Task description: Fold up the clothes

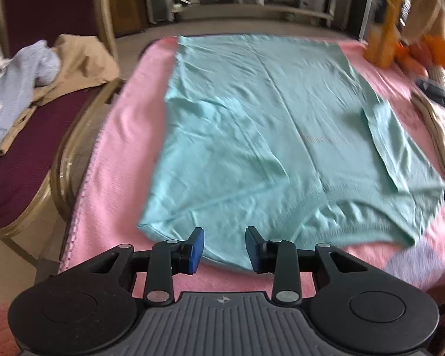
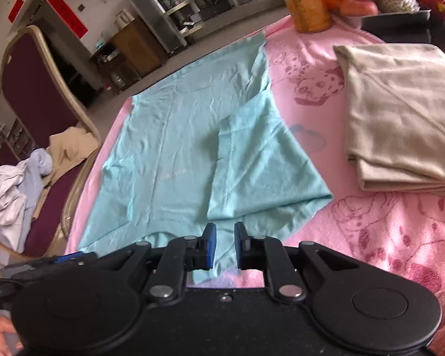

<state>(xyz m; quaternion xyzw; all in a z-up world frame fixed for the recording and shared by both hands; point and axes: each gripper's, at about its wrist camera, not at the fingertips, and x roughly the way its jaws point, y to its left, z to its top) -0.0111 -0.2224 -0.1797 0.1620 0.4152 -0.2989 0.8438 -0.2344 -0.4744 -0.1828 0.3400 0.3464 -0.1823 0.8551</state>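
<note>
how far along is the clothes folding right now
Done: a beige folded garment lies on the pink blanket, and both sleeves of the teal t-shirt are turned in over its body. In hand: nothing; the left gripper and right gripper hover open at the shirt's near edge. Left: folding it lengthwise, plus the loose clothes on the maroon chair.

Both views are daylit and bright, with soft, weak shadows. Fisheye distortion bends straight lines toward the frame edges, and the corners vignette to black. The left wrist view shows motion blur, strongest at upper right. The right wrist view is sharper, with washed-out highlights along the top.
</note>
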